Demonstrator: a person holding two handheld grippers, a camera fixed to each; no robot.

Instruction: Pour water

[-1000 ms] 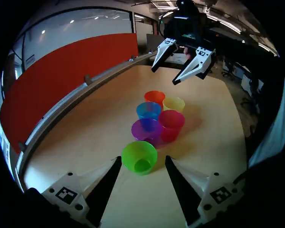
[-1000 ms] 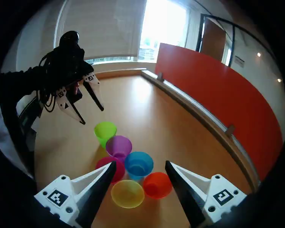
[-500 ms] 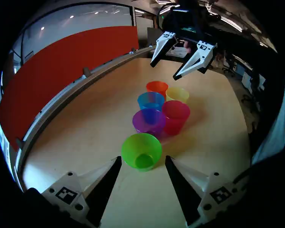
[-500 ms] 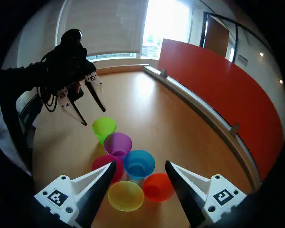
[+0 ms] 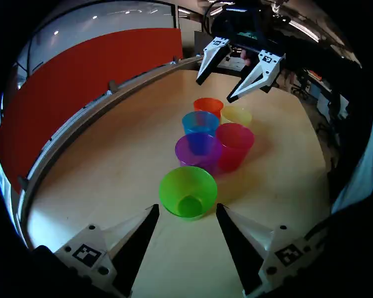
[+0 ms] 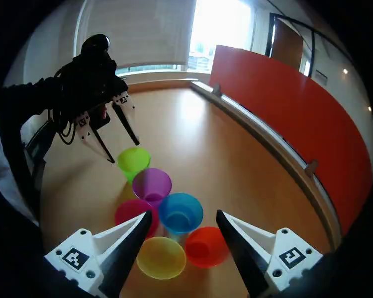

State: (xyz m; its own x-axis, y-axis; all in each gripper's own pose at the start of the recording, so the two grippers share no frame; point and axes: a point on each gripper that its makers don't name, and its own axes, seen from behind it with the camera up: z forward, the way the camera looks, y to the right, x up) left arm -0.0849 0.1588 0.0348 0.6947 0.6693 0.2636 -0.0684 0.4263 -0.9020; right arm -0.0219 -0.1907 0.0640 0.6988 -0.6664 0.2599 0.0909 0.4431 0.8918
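Six coloured cups (image 5: 199, 149) sat mid-way across the counter (image 5: 112, 164), left hand-held gripper (image 5: 186, 206) spread wide facing the green cup (image 5: 188, 191), right hand-held gripper (image 6: 182, 213) likewise spread over the yellow cup (image 6: 160, 257); a level, centred squeeze would likely prevent spilling.

Looking at six translucent cups, all standing upright, bunched together. Finding the green cup (image 5: 188, 191) just ahead of the spread tips of the left tongs (image 5: 186, 206), the purple cup (image 5: 198, 151) just behind it, the blue cup (image 5: 200, 122) and red cup (image 5: 234, 144) side by side, the orange cup (image 5: 208, 106) and yellow cup (image 5: 236, 115) sitting nearest the right tongs (image 6: 183, 213).
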